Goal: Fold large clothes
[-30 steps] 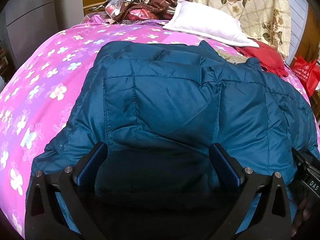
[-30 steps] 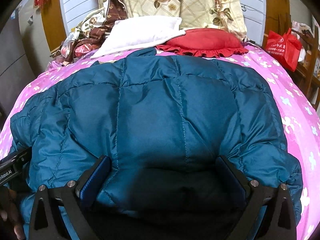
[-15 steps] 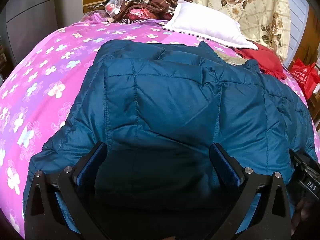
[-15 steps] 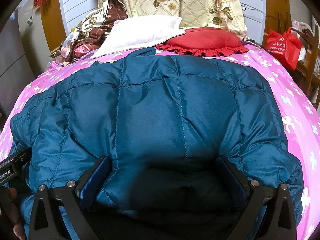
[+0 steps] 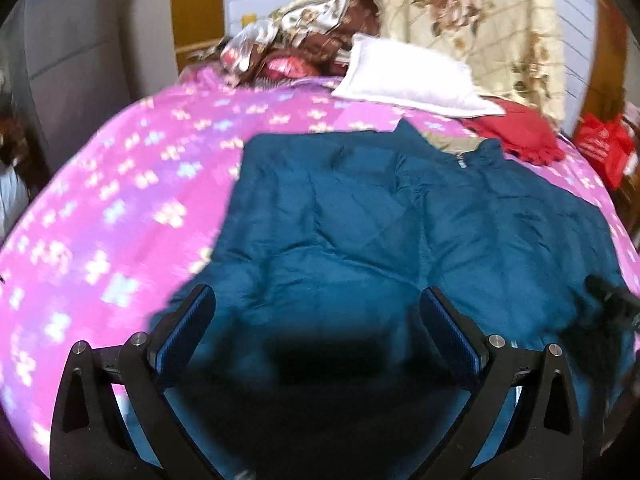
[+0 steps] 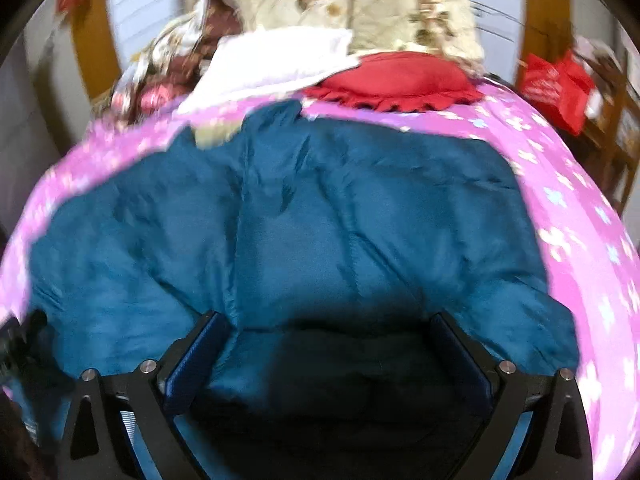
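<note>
A teal quilted puffer jacket (image 5: 360,216) lies spread on the pink floral bed (image 5: 120,208), its collar and beige lining (image 5: 456,144) toward the pillows. My left gripper (image 5: 318,304) stands open over the jacket's near left edge, with fabric below the wide gap between its fingers. In the right wrist view the same jacket (image 6: 320,208) fills the middle, and my right gripper (image 6: 328,326) is open above its near right edge. Each gripper shows at the rim of the other's view: the right gripper (image 5: 612,308) and the left gripper (image 6: 16,340). Both views are motion-blurred.
A white pillow (image 5: 404,76) and a red frilled cushion (image 6: 396,80) lie at the head of the bed, with a rose-print quilt (image 5: 460,12) and a heap of patterned cloth (image 5: 296,40) behind. A red bag (image 6: 560,84) stands off the bed's right side.
Both grippers have risen and drawn back from the jacket, staying open. More of the bed shows, and the jacket's collar and beige lining have come into sight.
</note>
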